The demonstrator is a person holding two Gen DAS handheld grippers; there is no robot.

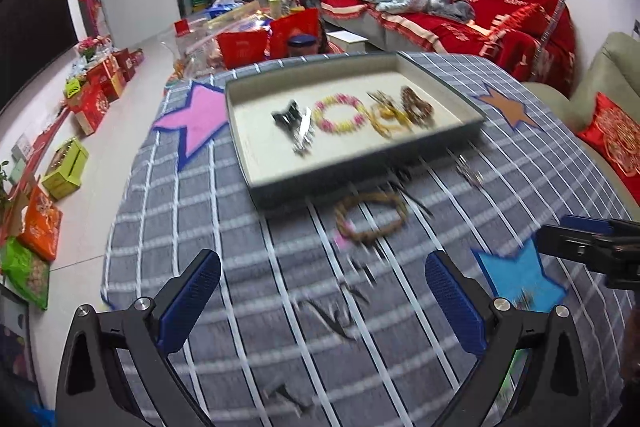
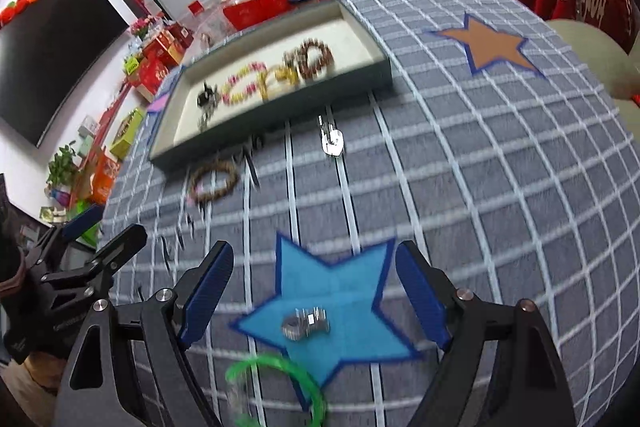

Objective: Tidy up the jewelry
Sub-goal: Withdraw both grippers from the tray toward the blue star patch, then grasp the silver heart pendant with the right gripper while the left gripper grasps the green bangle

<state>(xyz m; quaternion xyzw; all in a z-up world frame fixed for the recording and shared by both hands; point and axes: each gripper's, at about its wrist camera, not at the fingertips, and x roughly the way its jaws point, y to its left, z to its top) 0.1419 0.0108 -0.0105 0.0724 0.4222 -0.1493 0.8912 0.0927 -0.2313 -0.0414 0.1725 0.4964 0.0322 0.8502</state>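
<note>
- Nearest the lens in the left wrist view, the left tool [image 1: 322,301] hangs with its blue pads spread wide and nothing between them; only blurred dark hairpins [image 1: 340,315] lie on the checked tabletop [image 1: 200,227] under the gap.
- Straight ahead of that tool, between it and the tray [image 1: 256,183], lies a brown braided bracelet [image 1: 370,219], flat and ring-shaped, so it has no long axis to line up with. The left tool is the nearer one to it.
- Inside the tray sit a black claw clip [image 1: 286,119], a pink-and-yellow beaded bracelet [image 1: 340,115], a gold piece and a dark beaded bracelet [image 1: 418,105], in a row.
- Further right, the right tool [image 2: 314,293] is released too, empty, its jaws wide either side of a blue star patch [image 2: 332,291].
- A silver ring-like piece [image 2: 306,323] rests on that star, just below the pads, with a green bangle [image 2: 280,379] nearer the camera; my guess is the right tool takes the silver piece.
</note>
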